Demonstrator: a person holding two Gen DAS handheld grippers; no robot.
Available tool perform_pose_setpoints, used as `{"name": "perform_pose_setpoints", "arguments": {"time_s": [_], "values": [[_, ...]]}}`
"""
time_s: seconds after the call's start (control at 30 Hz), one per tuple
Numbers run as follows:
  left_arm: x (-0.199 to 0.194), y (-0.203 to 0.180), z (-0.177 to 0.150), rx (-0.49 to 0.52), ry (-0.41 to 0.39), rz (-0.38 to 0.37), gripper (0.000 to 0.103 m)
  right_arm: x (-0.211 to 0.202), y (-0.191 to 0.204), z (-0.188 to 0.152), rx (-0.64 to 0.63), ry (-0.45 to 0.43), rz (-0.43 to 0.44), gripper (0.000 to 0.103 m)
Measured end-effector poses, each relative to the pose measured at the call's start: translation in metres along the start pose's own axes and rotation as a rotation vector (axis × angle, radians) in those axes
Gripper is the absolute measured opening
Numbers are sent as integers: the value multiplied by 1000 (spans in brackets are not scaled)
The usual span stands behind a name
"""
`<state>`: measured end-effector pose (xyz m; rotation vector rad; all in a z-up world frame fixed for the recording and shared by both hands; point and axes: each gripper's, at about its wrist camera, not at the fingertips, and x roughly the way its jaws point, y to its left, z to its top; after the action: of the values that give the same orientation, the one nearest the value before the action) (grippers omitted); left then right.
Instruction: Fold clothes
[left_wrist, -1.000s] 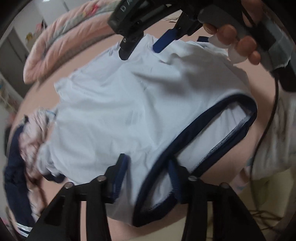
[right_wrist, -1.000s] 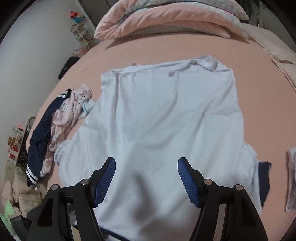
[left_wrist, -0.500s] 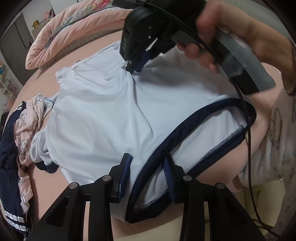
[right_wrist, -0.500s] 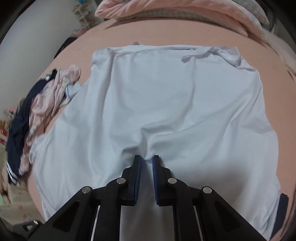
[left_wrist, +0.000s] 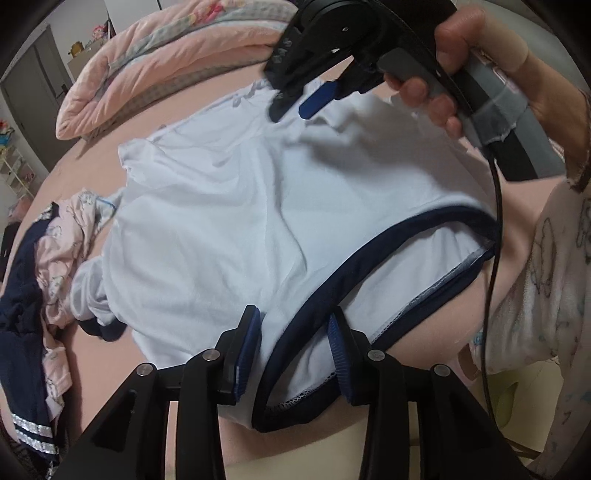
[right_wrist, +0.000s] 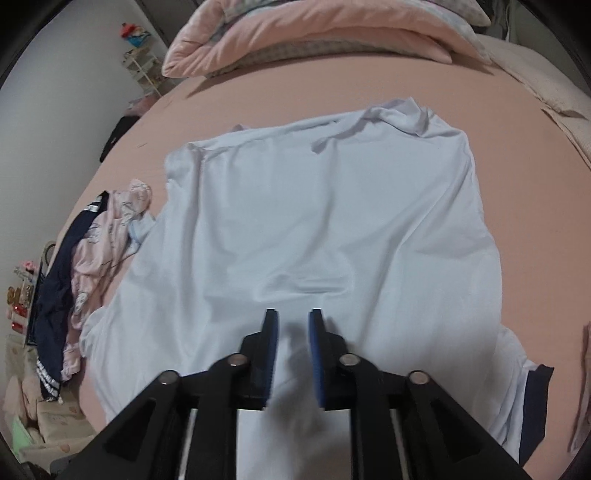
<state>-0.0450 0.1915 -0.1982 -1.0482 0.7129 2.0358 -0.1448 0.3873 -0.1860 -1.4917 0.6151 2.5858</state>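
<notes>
Now I am smoothing the white shirt, spread flat mid-bed, before the first fold. My left gripper straddles its navy trim at 6 o'clock, fingers apart and just eased wider, cloth between them unpinched. My right gripper has just reopened over the cloth. Next I need a firm pinch on an edge. I count one shirt, two grippers, one heap of clothes at 9 o'clock and one quilt at 12.

Matt white cloth shirt; ribbed navy trim.
</notes>
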Motion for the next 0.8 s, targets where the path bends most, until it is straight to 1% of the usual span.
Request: {"name": "perform_pose_setpoints", "arguments": {"time_s": [0.03, 0.07, 0.13, 0.17, 0.23, 0.33, 0.43, 0.53, 0.67, 0.8], "values": [[-3, 0, 1, 1, -13, 5, 49, -4, 5, -1, -12, -11, 4, 42], [-5, 0, 2, 0, -28, 17, 66, -7, 11, -2, -28, -24, 7, 49], [-11, 0, 4, -2, -64, 37, 77, -14, 23, -4, -66, -44, 3, 53], [-14, 0, 5, -3, -82, 47, 77, -17, 28, -6, -83, -51, -2, 56], [-14, 3, 9, -20, -85, 63, 77, -25, 37, -10, -108, -62, -17, 60], [-13, 9, 12, -41, -88, 80, 78, -35, 42, -16, -116, -68, -26, 62], [-11, 15, 13, -54, -85, 100, 78, -44, 42, -23, -104, -71, -58, 65], [-11, 19, 12, -59, -73, 120, 78, -51, 40, -28, -97, -72, -73, 66], [-9, 23, 11, -67, -48, 170, 78, -58, 39, -32, -101, -58, -102, 66], [-12, 38, 11, -117, -36, 189, 78, -63, 40, -36, -108, -55, -126, 66]]}}
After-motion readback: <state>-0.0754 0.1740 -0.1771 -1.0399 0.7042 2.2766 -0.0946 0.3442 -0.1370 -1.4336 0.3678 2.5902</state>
